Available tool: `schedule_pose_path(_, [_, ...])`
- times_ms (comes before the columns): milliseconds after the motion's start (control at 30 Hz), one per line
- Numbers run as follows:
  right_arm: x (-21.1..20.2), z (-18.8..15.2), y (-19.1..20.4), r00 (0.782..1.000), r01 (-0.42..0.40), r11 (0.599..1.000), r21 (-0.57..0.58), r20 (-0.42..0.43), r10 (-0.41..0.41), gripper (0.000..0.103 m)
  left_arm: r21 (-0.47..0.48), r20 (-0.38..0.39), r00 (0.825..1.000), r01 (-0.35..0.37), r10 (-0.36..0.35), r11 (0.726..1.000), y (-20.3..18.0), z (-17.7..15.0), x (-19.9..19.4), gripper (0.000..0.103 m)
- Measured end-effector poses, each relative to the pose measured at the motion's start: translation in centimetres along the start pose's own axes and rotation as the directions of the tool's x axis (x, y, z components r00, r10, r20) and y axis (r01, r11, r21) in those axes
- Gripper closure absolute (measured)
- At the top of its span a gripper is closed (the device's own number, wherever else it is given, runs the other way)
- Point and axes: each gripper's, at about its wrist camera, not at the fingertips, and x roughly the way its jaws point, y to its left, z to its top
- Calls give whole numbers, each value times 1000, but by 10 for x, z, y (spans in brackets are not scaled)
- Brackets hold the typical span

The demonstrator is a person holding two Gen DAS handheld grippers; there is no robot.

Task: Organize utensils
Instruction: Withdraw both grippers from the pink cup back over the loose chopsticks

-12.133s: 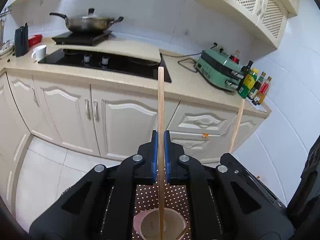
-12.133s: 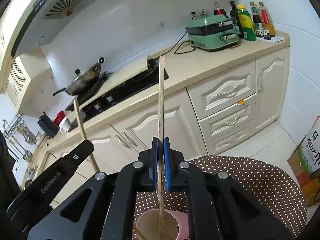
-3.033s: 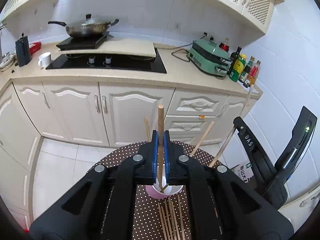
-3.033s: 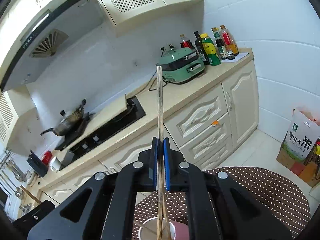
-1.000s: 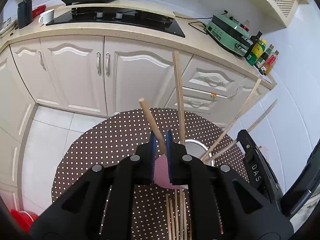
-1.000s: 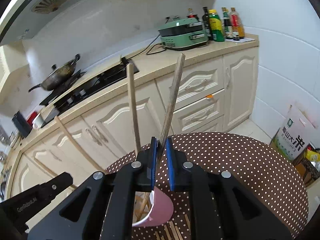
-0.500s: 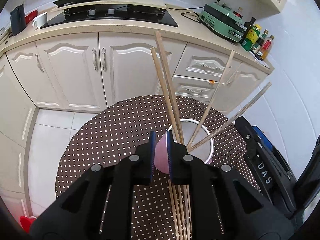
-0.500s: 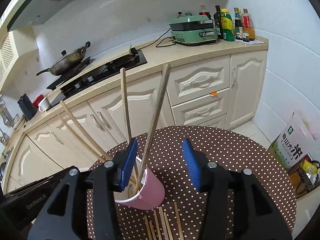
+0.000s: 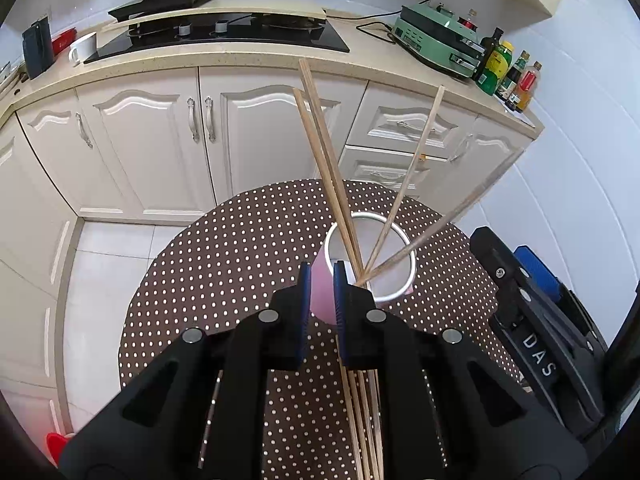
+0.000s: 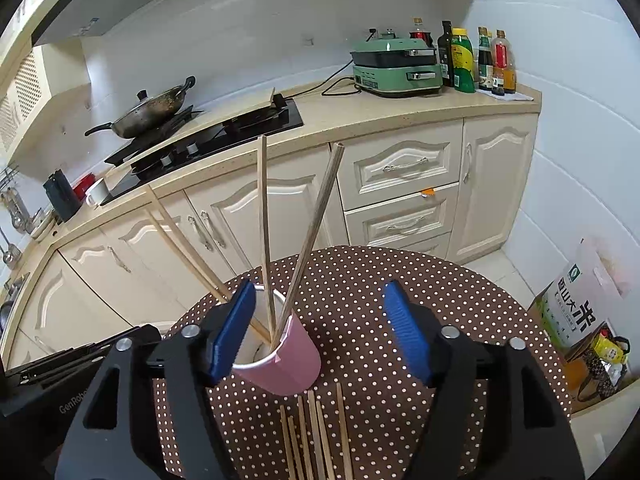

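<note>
A pink paper cup (image 10: pixel 286 354) stands on the round brown polka-dot table (image 10: pixel 400 280) and holds several wooden chopsticks (image 10: pixel 308 236) that lean outward. It also shows in the left wrist view (image 9: pixel 322 292), with its white rim and chopsticks (image 9: pixel 328 168). More chopsticks (image 10: pixel 316 432) lie flat on the table in front of the cup. My left gripper (image 9: pixel 320 292) is nearly closed with nothing between its pads, just in front of the cup. My right gripper (image 10: pixel 320 332) is open wide and empty, and its left pad is beside the cup.
Cream kitchen cabinets (image 10: pixel 400 184) and a counter with a black hob (image 10: pixel 208 132), a wok (image 10: pixel 152 110), a green appliance (image 10: pixel 396 68) and bottles (image 10: pixel 476 60) stand behind the table. A rice bag (image 10: pixel 580 304) sits on the floor at right.
My left gripper has let go of its chopstick into the cup and drawn back. My right gripper has opened wide, released its chopstick into the cup and pulled back.
</note>
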Motion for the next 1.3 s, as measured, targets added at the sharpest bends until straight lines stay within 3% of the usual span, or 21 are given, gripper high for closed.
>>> schedule_pose_path(533, [-46, -4, -10, 997, -72, 996, -46, -5, 72, 31, 49, 44, 999, -19, 17, 999, -15, -27, -40, 91])
schedule_pose_path(667, [-60, -7, -12, 996, -95, 994, -58, -6, 94, 22, 61, 70, 997, -30, 26, 998, -22, -36, -53, 91])
schedule_pose_path(1300, [-123, -47, -28, 992, -124, 990, -64, -43, 121, 19, 79, 97, 995, -44, 37, 996, -42, -106, -105, 91])
